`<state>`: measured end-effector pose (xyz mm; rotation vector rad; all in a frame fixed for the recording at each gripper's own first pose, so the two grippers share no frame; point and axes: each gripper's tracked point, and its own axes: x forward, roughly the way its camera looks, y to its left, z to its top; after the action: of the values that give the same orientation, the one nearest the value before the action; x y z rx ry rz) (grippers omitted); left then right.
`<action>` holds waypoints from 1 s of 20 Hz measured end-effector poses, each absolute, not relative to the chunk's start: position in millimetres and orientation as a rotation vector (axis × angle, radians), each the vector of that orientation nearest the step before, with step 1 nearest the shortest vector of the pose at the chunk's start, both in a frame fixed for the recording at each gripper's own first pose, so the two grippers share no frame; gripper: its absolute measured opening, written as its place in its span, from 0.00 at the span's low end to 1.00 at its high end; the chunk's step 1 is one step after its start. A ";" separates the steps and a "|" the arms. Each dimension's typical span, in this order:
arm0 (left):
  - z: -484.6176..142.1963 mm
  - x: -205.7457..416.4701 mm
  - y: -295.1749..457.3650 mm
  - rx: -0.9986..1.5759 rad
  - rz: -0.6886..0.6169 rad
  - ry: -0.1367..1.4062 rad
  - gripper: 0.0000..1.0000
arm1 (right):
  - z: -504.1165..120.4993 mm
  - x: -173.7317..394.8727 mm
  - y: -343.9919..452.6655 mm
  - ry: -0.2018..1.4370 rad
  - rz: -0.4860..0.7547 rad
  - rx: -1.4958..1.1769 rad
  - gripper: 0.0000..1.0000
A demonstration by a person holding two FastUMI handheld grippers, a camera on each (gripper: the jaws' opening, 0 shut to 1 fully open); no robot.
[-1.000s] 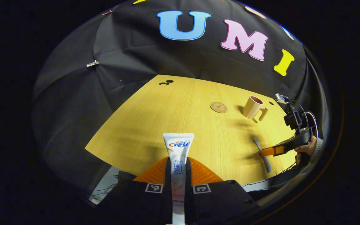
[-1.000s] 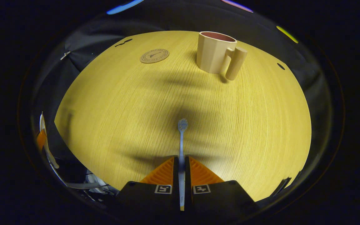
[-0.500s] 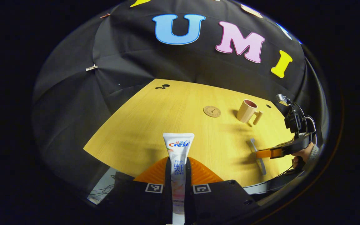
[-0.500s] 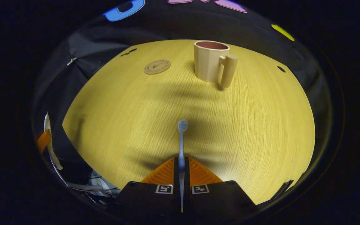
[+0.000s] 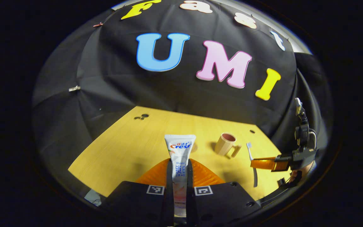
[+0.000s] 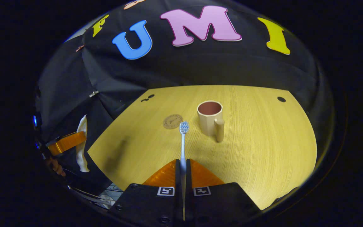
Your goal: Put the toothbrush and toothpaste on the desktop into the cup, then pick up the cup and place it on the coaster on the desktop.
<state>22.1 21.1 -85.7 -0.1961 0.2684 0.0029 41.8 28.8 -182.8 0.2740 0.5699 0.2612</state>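
A: Where are the left tongs [image 5: 179, 176] now?
B: Clamped on the toothpaste [image 5: 179, 157], tube standing up between the two fingers. A second ago the tabletop [image 5: 131, 142] spread wide just under them; now it sits lower and farther off, so they have risen.

A: And the right tongs [image 6: 183, 171]?
B: Closed on the toothbrush [image 6: 183, 142], bristles pointing forward. Earlier the brush lay low over the wood; now it is lifted clear, its head showing beside the coaster [image 6: 172, 121] and left of the cup [image 6: 209, 118].

A: The cup?
B: Upright on the tabletop, handle toward the camera, nothing in it, apart from the coaster. In the left gripper view the right tongs [image 5: 263, 163] hold the brush [image 5: 251, 159] aloft, just right of the cup [image 5: 226, 143].
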 end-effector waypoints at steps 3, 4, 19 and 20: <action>-42.0 63.4 -6.5 -0.205 -0.064 0.157 0.20 | -155.7 46.0 15.1 0.497 0.270 0.294 0.07; -29.9 76.5 -16.6 -0.212 -0.088 0.129 0.20 | -149.1 48.9 11.1 0.479 0.274 0.301 0.07; 25.5 243.4 -138.1 -0.317 -0.265 -0.063 0.20 | -149.5 68.5 -57.4 0.419 0.269 0.378 0.07; 21.0 252.9 -142.8 -0.322 -0.263 -0.067 0.20 | -150.2 70.9 -60.4 0.417 0.271 0.382 0.07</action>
<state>252.9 -142.8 21.0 -0.3216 -0.0672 -0.2631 70.9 -60.4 -150.2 0.3823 0.4165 0.2713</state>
